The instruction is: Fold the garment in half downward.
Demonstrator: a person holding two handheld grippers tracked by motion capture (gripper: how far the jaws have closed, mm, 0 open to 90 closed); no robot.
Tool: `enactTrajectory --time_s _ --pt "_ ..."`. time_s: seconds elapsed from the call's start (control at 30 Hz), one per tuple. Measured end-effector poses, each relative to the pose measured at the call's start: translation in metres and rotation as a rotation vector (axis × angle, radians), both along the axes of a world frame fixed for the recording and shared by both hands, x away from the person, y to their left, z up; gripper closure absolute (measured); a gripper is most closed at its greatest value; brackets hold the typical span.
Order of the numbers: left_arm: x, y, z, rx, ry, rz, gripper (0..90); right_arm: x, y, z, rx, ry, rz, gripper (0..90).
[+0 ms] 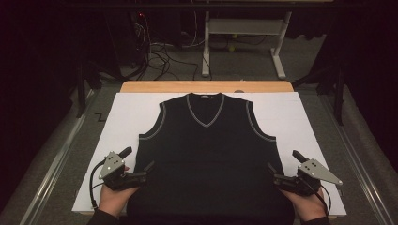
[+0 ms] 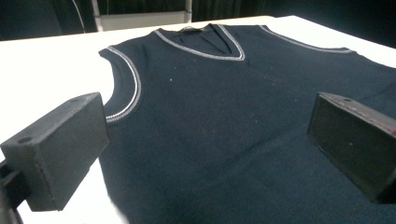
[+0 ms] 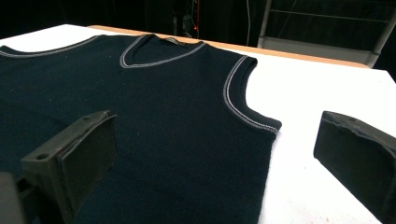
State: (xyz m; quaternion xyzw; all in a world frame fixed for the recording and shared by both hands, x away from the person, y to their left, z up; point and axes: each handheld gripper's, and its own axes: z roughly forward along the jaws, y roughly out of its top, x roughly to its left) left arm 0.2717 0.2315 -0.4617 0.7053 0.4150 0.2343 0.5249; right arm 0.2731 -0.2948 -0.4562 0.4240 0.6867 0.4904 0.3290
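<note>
A black sleeveless vest [image 1: 206, 154] lies flat on the white board [image 1: 300, 117], with the left gripper [image 1: 141, 176] and right gripper [image 1: 277, 178] at its lower side edges, jaws apart, where a shallow pinch could catch only one layer.

So the vest [image 1: 209, 154] is lying flat in the middle of the table [image 1: 300, 112], neck pointing at the far edge and hem hanging at the near edge. The left tongs [image 1: 141, 169] are sitting at the vest's left side near the near-left corner, the right tongs [image 1: 279, 172] at its right side near the near-right corner. Both sets are pointing inward, each straddling a side edge of the vest.
</note>
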Motion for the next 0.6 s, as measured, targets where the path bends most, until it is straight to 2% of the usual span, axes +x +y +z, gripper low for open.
enactTrajectory --time_s 0.13,0.2,0.4,0.53,0.6 --pt "0.0017 -0.0009 -0.0007 -0.012 0.000 -0.008 0.0 0.0019 0.0002 -0.0005 0.001 0.001 0.011 0.0" --pt "0.0013 -0.0013 -0.0018 0.002 0.006 -0.009 0.0 0.0013 0.0012 -0.0005 -0.003 -0.001 0.010 0.0" --pt "-0.0013 -0.0003 -0.0020 0.001 0.000 -0.017 0.0 -0.0017 0.0033 0.0016 -0.014 -0.007 0.015 0.0" --pt "-0.0023 0.0041 -0.0007 -0.021 0.000 -0.002 0.0 -0.0037 0.0065 0.0044 -0.006 -0.016 0.003 0.0" --pt "-0.0005 0.0060 0.0000 -0.028 0.013 0.002 0.0 -0.0035 0.0077 0.0047 -0.014 -0.018 0.001 0.0"
